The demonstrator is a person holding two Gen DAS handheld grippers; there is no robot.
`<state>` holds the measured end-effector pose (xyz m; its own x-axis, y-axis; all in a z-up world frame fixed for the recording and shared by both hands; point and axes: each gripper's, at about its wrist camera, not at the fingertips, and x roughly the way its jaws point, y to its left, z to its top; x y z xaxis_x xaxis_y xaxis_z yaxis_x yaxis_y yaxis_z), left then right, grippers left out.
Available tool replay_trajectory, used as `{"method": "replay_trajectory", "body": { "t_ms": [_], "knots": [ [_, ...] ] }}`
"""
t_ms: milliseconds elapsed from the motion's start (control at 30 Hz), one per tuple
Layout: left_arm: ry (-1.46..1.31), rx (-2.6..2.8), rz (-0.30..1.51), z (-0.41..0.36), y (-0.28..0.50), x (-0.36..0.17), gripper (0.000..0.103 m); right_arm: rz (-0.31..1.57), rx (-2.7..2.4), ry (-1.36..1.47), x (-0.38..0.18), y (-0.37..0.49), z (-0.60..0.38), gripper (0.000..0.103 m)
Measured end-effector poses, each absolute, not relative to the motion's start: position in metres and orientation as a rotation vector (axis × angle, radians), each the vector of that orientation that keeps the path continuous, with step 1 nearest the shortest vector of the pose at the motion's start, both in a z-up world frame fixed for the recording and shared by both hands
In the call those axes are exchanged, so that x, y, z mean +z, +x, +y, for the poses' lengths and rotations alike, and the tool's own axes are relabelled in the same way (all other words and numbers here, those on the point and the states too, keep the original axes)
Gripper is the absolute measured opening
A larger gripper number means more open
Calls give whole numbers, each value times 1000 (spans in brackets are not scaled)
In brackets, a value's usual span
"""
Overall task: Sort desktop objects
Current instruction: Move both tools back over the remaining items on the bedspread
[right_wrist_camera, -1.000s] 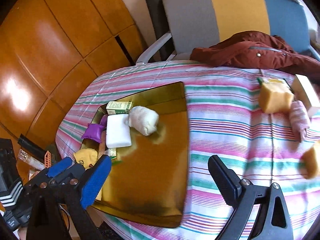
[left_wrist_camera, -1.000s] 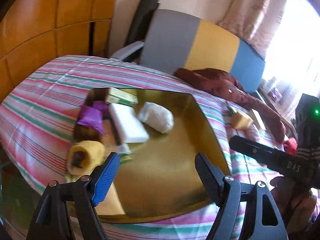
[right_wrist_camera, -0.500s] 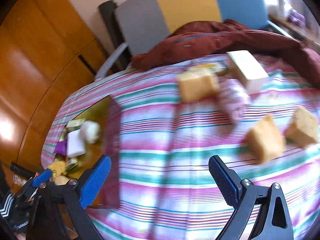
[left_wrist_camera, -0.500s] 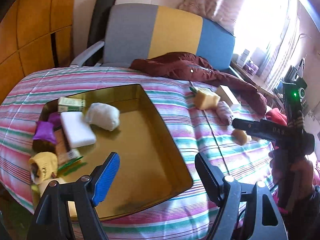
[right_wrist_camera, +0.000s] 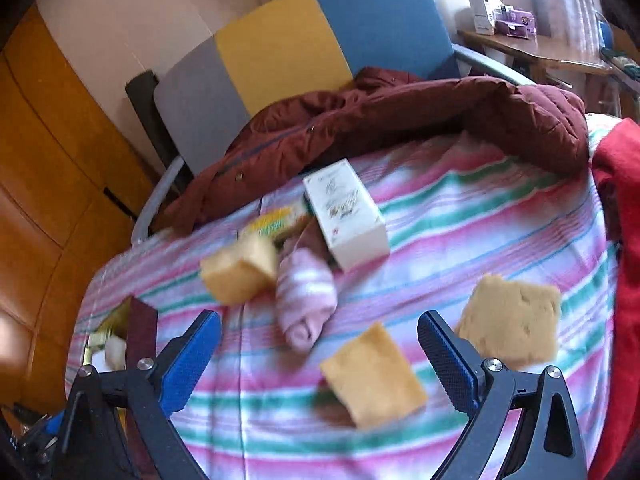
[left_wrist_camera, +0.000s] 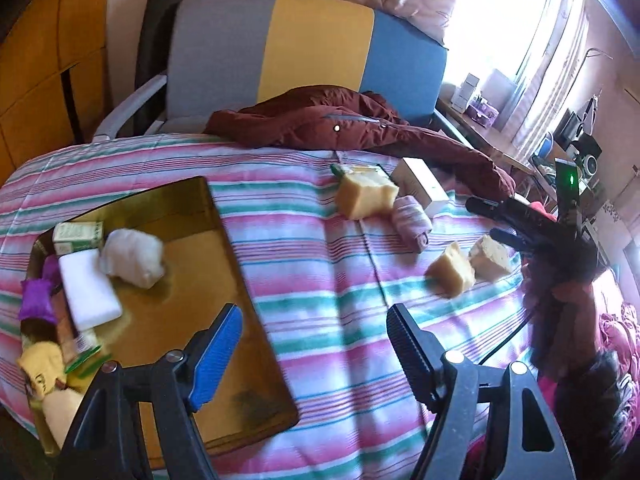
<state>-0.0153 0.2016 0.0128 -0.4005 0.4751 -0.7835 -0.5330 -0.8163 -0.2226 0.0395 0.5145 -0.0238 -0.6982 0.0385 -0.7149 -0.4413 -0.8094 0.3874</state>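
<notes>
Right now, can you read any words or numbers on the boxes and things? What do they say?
None can be read.
White box: script printing, too blurred.
Green box in the tray: print too small.
Yellow roll: dark marks, unreadable.
Yellow-green packet: blurred.

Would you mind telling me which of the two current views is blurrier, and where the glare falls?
Right wrist view: motion blur smears the sponges and the rolled pink sock, while the right gripper stays sharp. Left wrist view: much crisper, but the window at upper right is blown out, and fisheye distortion bends the striped cloth.
</notes>
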Motion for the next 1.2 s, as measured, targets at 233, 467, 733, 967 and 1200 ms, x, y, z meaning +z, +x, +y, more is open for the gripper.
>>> {"method": "replay_trajectory", "body": {
  "t_ms": [233,467,733,967,1200],
  "knots": [
    [-1289,2187,41,245,-44,10,75,929,2530,-985,-37,48,534,100],
    [-1430,2106,-57,292,-78,-7,78,1047,2507,-925,-33,57,541,101],
    [-1541,2073,-143,340,-124,-20,85,1086,2539,-901,-26,61,541,102],
    [-1602,2131,-120,370,-157,-37,91,1113,2534,-913,-28,59,543,103],
    [-1655,2143,-76,394,-177,-52,95,1124,2537,-904,-27,59,545,103]
  ]
}}
